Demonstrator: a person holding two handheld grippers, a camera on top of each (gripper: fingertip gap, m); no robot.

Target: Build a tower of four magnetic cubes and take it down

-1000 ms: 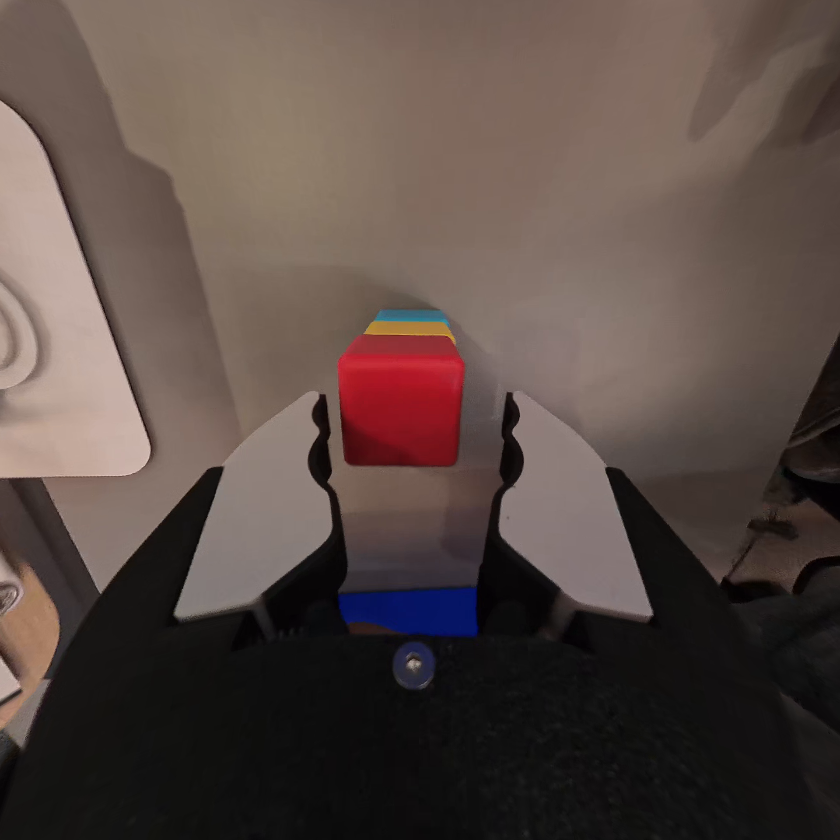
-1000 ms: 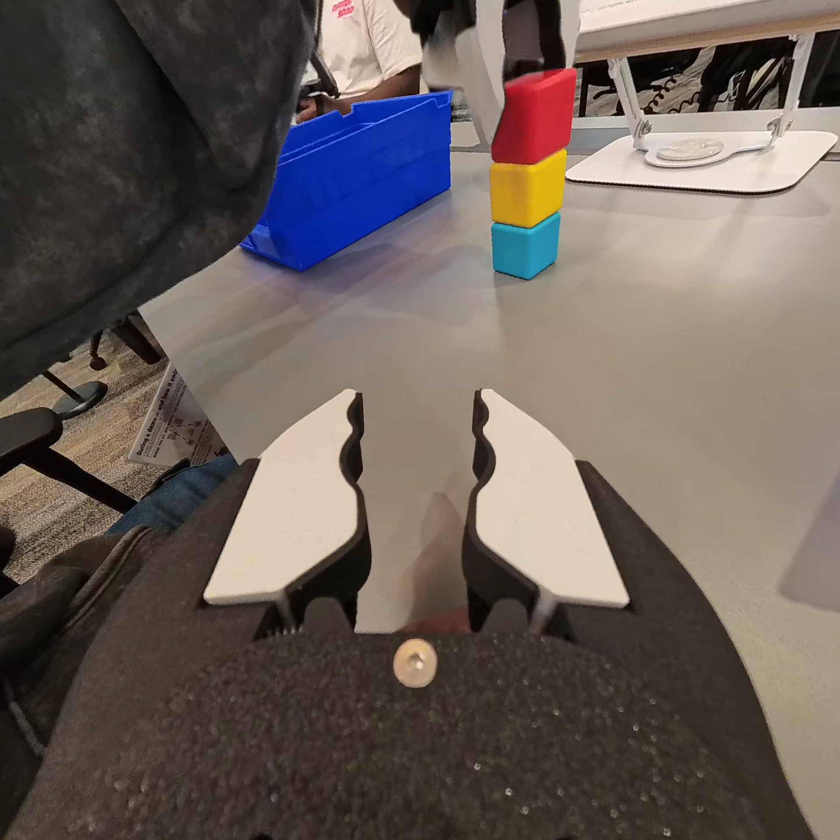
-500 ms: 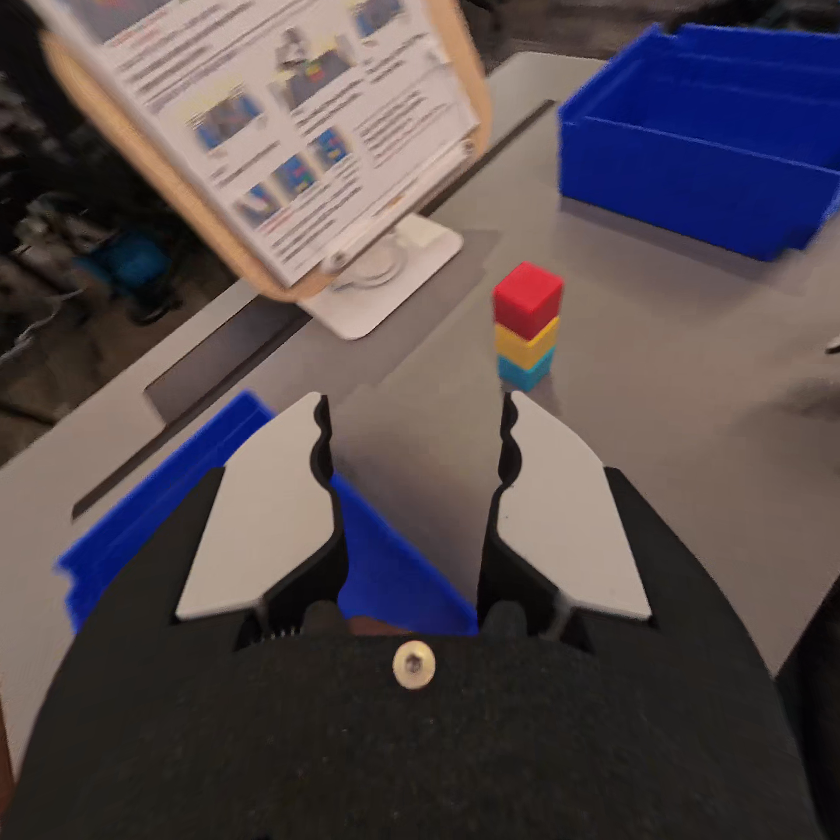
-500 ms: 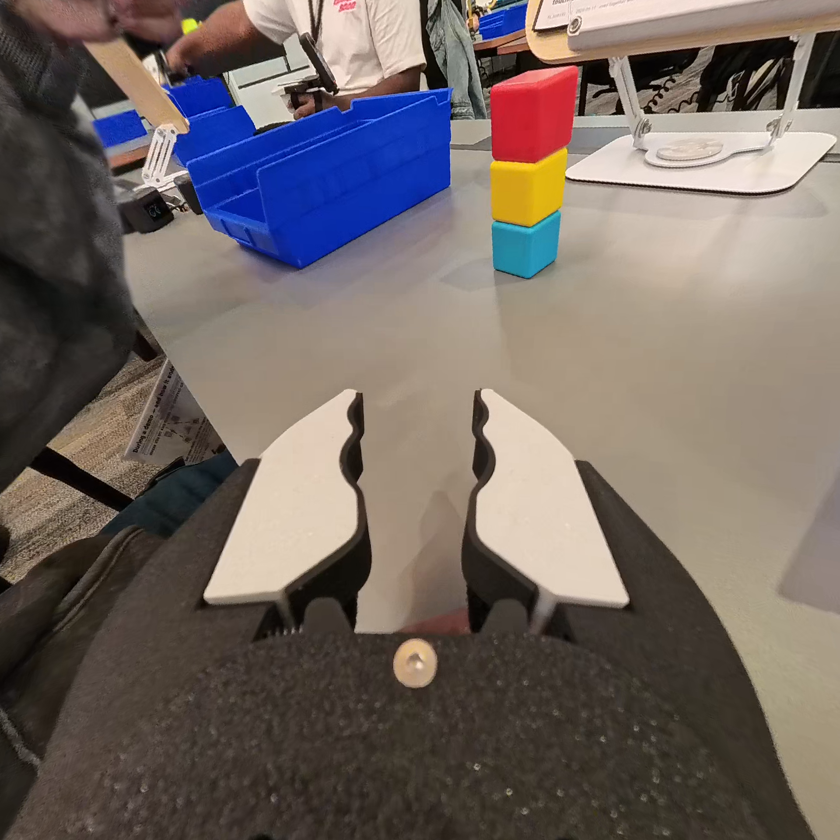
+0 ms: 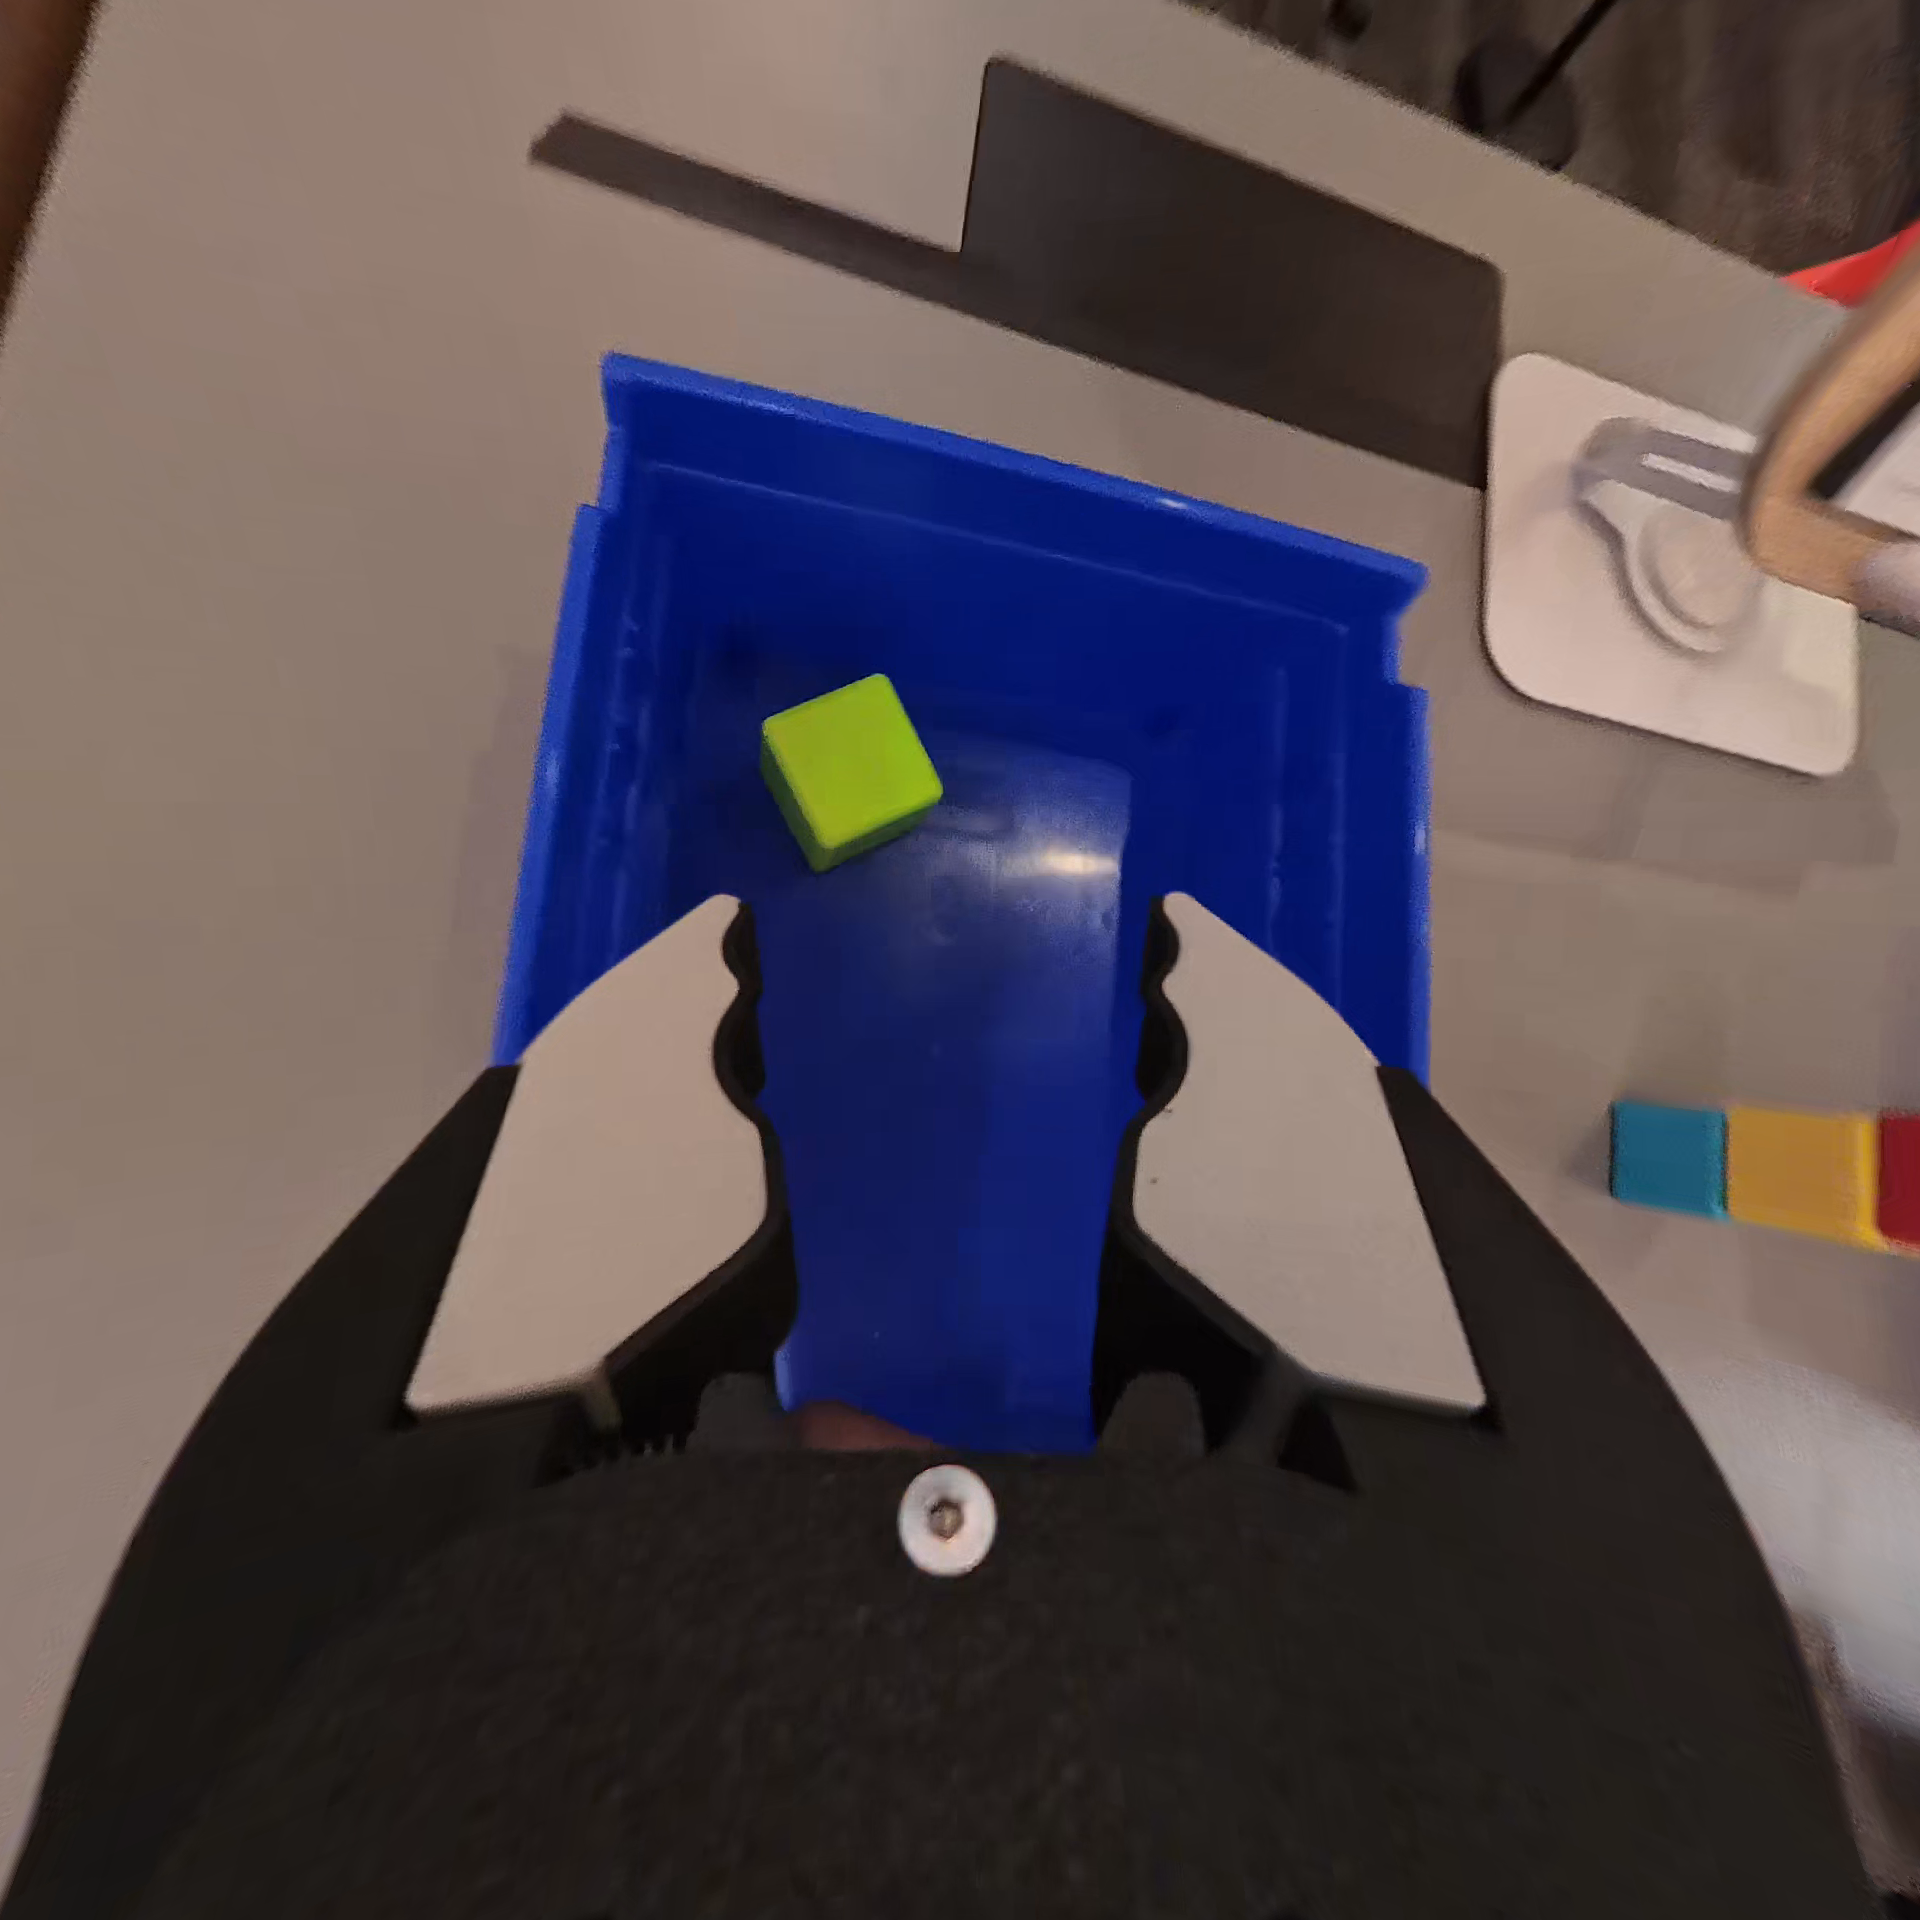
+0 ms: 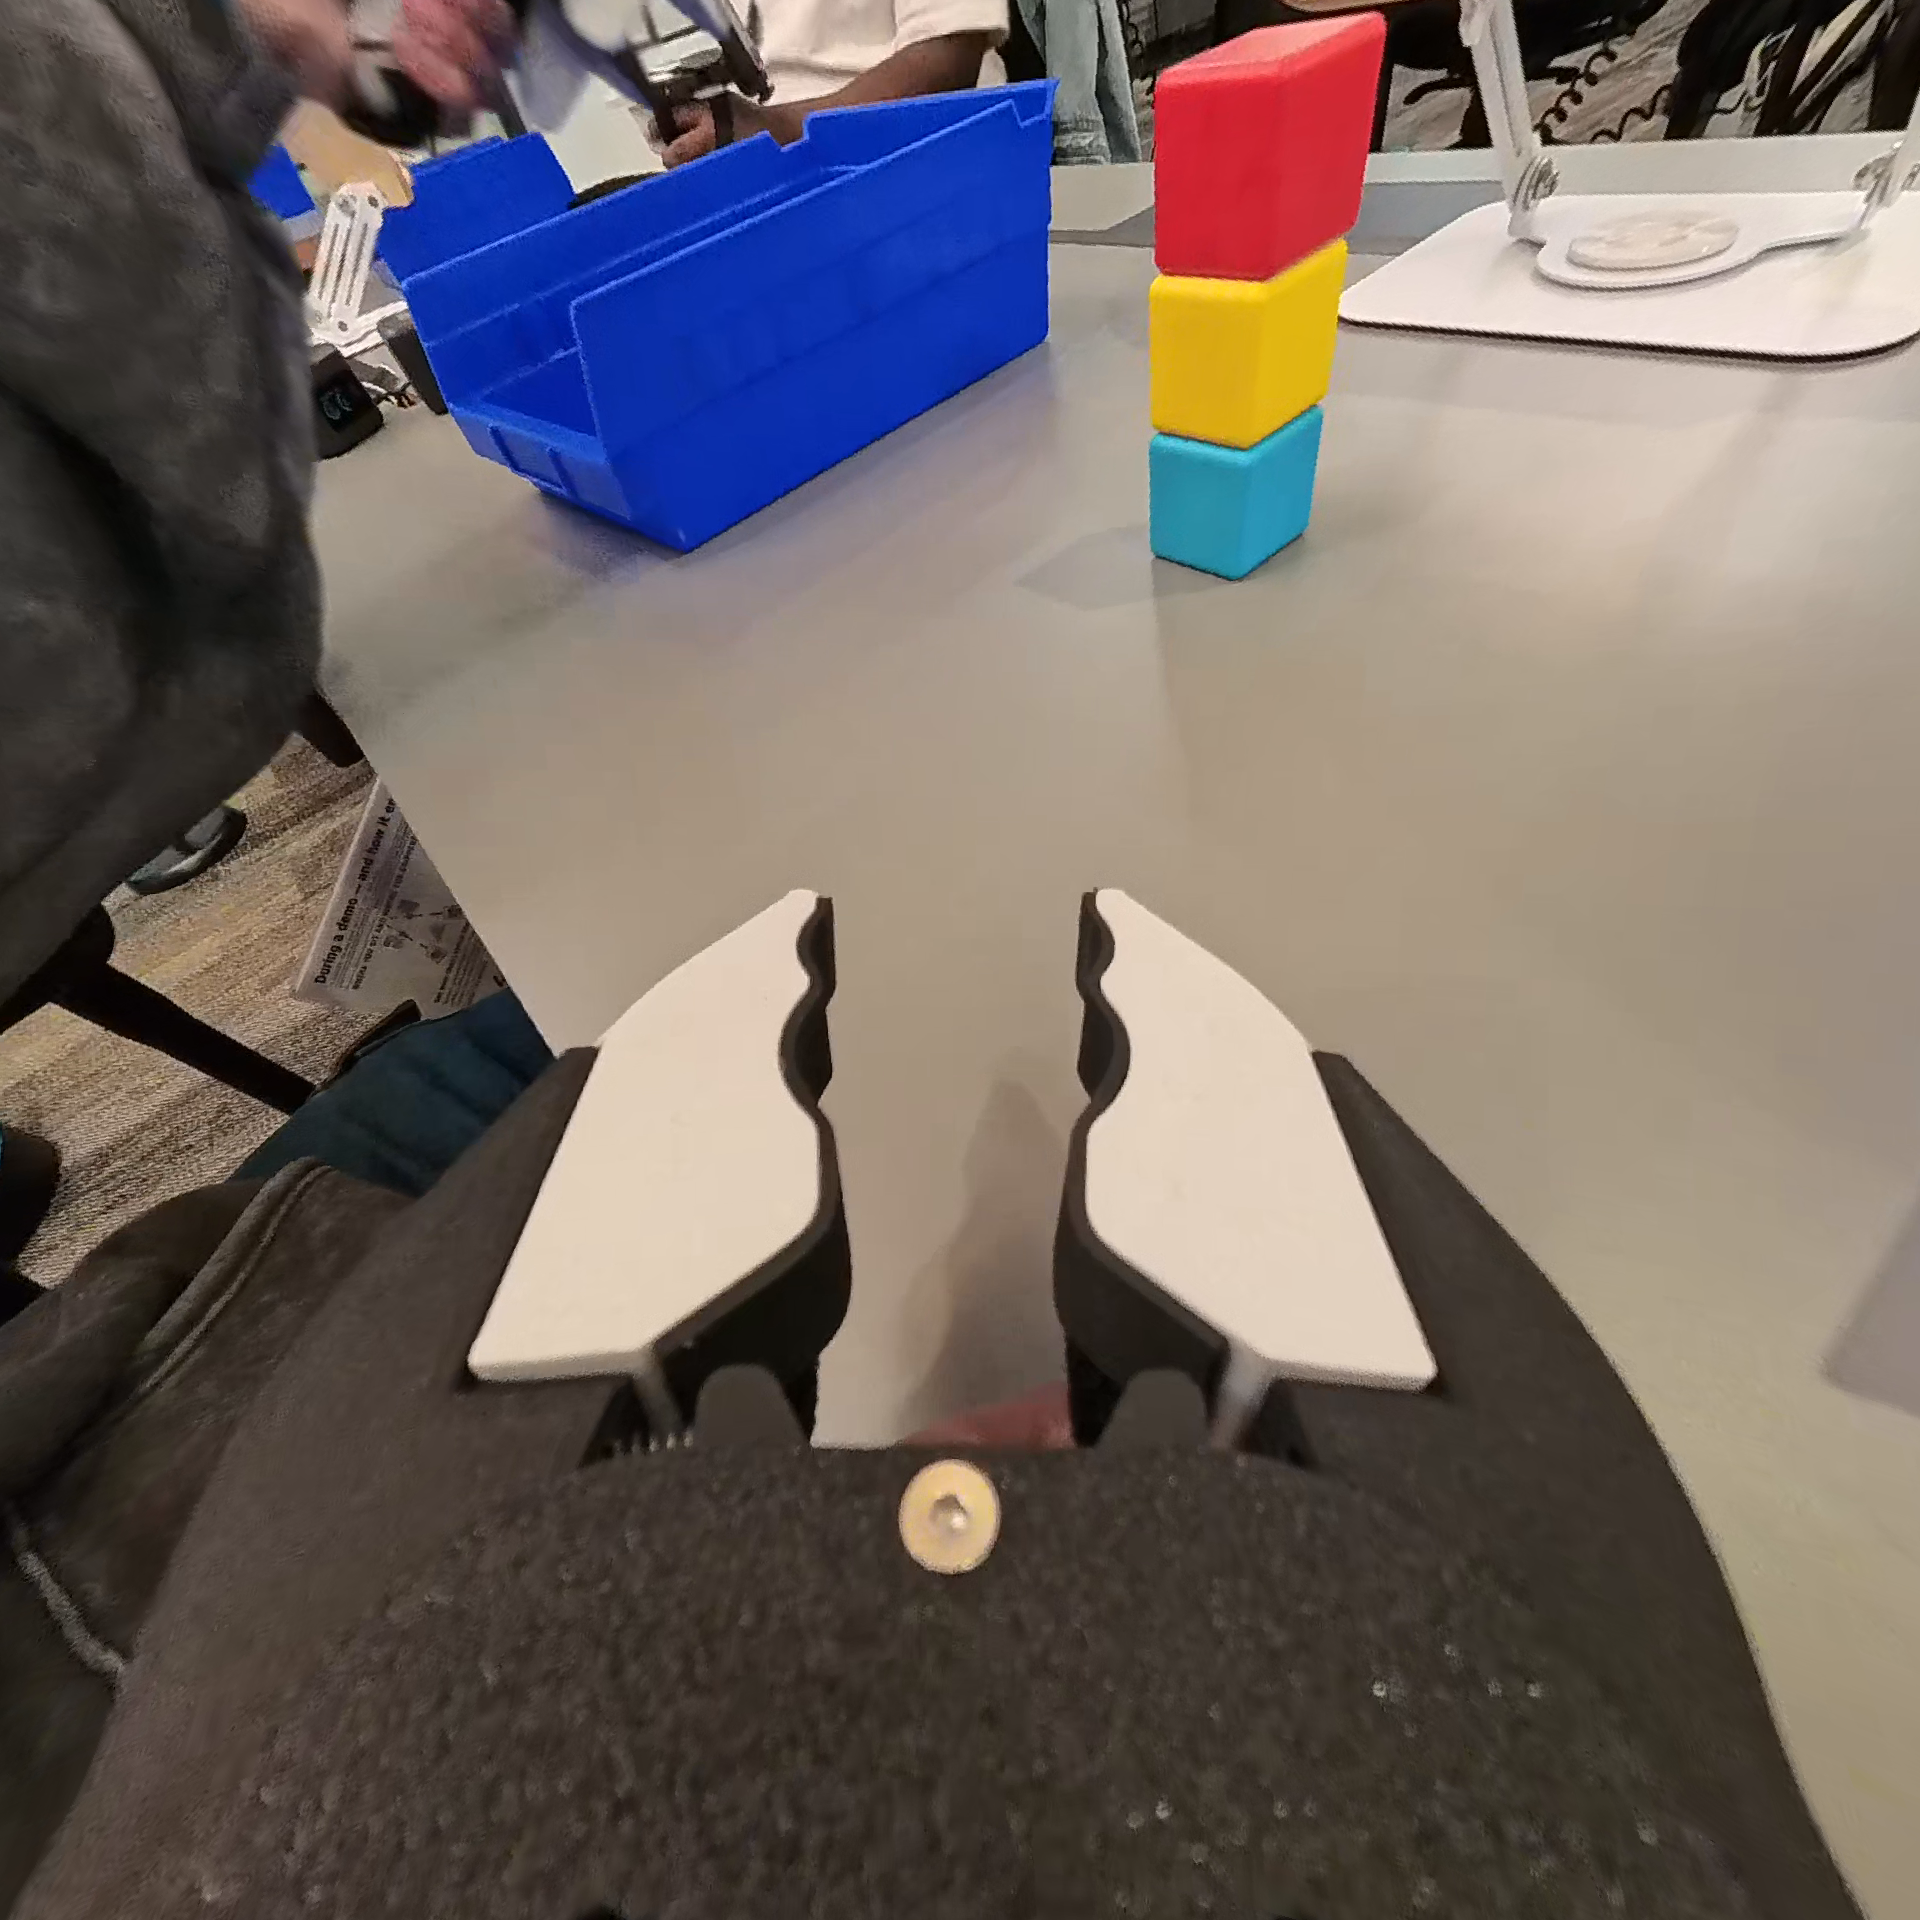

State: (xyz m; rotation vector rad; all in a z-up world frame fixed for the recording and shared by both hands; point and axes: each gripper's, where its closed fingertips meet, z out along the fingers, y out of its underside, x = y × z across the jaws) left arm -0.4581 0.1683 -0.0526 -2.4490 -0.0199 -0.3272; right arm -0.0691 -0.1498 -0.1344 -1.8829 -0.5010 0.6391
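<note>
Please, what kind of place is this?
Probably a shared workroom or demo space: a grey table holding a blue bin and a white document stand, carpet on the floor, and other people seated behind.

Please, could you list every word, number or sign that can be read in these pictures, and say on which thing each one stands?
Printed sheet on the floor beside the table: lines of print and small drawings; I do not copy the wording.
Small black device behind the blue bin: lit display, too small to read.
Tower of cubes, green cube, blue bin: no writing seen.
</note>
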